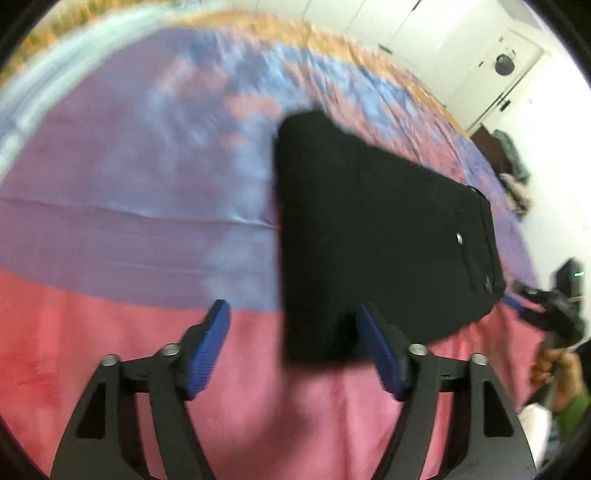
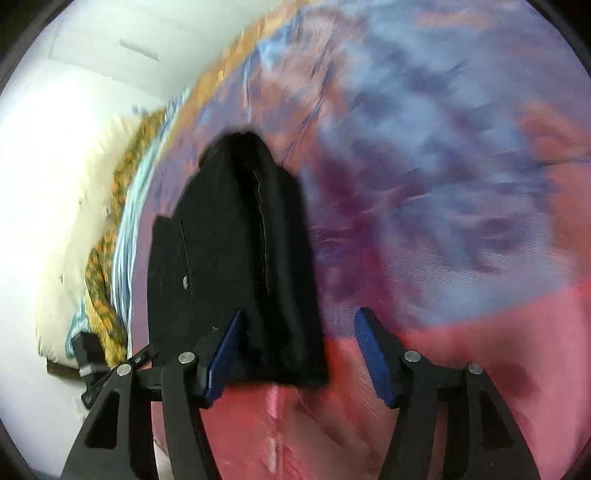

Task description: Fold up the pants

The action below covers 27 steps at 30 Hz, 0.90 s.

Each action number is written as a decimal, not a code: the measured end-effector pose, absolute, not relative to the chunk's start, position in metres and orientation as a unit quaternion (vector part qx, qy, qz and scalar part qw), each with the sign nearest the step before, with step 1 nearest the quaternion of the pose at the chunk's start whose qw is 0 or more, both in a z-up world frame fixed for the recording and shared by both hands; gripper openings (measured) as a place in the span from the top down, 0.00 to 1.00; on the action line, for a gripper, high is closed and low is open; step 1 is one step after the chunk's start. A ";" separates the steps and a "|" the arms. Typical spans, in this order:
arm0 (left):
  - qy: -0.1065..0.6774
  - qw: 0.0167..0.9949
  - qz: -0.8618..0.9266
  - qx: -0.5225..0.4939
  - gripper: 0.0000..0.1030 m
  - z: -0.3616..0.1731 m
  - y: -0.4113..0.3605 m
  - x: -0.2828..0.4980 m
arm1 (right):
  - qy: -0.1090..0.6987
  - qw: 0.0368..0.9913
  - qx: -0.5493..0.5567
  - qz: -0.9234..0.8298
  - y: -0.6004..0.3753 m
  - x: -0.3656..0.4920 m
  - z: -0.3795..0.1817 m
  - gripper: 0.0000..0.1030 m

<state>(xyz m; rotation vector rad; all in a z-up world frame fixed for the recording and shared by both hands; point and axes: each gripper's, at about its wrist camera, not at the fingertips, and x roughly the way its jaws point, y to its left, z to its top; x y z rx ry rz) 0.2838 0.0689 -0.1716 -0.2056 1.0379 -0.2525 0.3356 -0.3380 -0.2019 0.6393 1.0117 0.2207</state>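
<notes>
Black pants lie folded into a flat oblong on a pink, purple and blue bedsheet. My left gripper hovers open over the pants' near left corner, and its blue pads touch no cloth. In the right wrist view the same pants run away from me, one metal stud showing. My right gripper is open above their near end, with its left pad over the cloth and its right pad over the sheet. At the far right of the left wrist view, a hand holds the right gripper.
The sheet spreads wide to the right of the pants. A white pillow or blanket and an orange patterned cloth lie along the bed's left edge. White cupboard doors and a heap of clothes stand beyond the bed.
</notes>
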 end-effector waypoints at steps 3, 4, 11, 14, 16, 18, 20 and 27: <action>0.443 0.891 -0.098 -0.036 0.06 -0.140 0.061 0.238 | 0.458 0.863 0.198 0.083 -0.326 0.295 -0.173 0.31; 0.419 0.904 -0.084 -0.004 0.06 -0.130 0.053 0.217 | 0.452 0.873 0.166 0.077 -0.318 0.281 -0.165 0.18; 0.408 0.912 0.011 0.048 0.01 -0.116 0.007 0.153 | 0.422 0.904 0.054 0.047 -0.263 0.190 -0.148 0.00; 0.407 0.912 -0.007 0.053 0.01 -0.107 -0.007 0.129 | 0.405 0.913 0.033 0.037 -0.247 0.149 -0.140 0.00; 0.372 0.926 -0.037 0.057 0.01 -0.093 -0.014 0.110 | 0.394 0.918 0.010 0.028 -0.240 0.130 -0.130 0.00; 0.341 0.936 -0.058 0.066 0.01 -0.076 -0.020 0.096 | 0.395 0.918 -0.008 0.027 -0.231 0.121 -0.118 0.00; 0.335 0.938 -0.064 0.068 0.01 -0.063 -0.022 0.088 | 0.396 0.918 -0.014 0.031 -0.225 0.117 -0.107 0.00; 0.342 0.936 -0.069 0.034 0.01 -0.039 -0.014 0.072 | 0.397 0.917 -0.014 0.043 -0.203 0.094 -0.074 0.00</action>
